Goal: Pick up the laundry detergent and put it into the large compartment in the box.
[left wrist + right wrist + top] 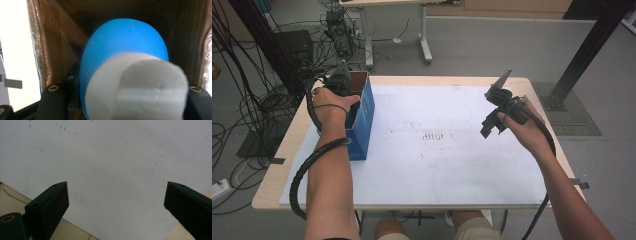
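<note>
My left hand-held gripper (343,86) reaches down into the box (362,117) on the counter (452,145) and clamps a blue ball (125,47) with a white end, probably to lift it out. My right hand-held gripper (492,122), well right of the box, hangs released and empty, ready to help.

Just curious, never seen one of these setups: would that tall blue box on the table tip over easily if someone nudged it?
Probably yes. The blue box stands tall and narrow on the white mat, so a sideways nudge could topple it. Its brown cardboard walls suggest it is light. The left gripper reaching inside may steady it.
</note>
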Demonstrator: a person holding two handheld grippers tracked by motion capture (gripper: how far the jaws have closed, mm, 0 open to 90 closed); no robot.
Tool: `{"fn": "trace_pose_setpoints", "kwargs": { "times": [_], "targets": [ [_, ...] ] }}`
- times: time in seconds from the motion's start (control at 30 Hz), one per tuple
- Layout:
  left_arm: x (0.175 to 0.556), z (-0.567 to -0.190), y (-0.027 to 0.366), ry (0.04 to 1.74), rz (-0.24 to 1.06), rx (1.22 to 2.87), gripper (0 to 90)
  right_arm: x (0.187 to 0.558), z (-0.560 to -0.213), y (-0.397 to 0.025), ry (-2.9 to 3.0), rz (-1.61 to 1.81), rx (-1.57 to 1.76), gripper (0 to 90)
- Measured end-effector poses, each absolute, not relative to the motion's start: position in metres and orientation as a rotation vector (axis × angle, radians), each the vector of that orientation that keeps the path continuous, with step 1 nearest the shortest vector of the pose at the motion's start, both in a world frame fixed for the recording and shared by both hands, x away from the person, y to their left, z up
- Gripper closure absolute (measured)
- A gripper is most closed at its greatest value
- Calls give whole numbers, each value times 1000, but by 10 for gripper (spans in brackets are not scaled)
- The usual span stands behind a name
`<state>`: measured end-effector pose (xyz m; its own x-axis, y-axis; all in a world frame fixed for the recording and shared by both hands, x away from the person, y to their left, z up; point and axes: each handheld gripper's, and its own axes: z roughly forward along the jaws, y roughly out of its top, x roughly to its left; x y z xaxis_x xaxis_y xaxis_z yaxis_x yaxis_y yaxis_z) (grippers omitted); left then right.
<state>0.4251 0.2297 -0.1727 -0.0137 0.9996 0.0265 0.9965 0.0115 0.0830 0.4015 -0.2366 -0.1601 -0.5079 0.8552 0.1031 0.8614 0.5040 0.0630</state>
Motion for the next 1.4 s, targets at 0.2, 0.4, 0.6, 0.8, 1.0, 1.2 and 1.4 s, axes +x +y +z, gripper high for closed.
{"fn": "trace_pose_setpoints", "kwargs": {
  "times": [0.2, 0.4, 0.6, 0.8, 1.0, 1.2, 1.4],
  "targets": [
    [425, -173, 230, 2203, 119, 2181, 369, 401, -159, -237, -2676, -163, -1531, 61],
    [425, -173, 230, 2204, 120, 2179, 369, 401, -160, -237, -2671, -163, -1530, 61],
    [425, -173, 230, 2202, 119, 2181, 369, 402, -160, -236, -2674, -162, -1528, 61],
    [425, -173, 230, 2203, 115, 2182, 369, 401, -159, -237, -2673, -172, -1525, 61],
    [426, -172, 231, 2199, 110, 2186, 369, 401, -159, -235, -2678, -168, -1521, 62],
    [425, -172, 233, 2198, 107, 2177, 367, 401, -158, -234, -2682, -167, -1519, 61],
    [425, -172, 234, 2196, 105, 2172, 365, 401, -158, -234, -2684, -161, -1520, 61]
  ]
}}
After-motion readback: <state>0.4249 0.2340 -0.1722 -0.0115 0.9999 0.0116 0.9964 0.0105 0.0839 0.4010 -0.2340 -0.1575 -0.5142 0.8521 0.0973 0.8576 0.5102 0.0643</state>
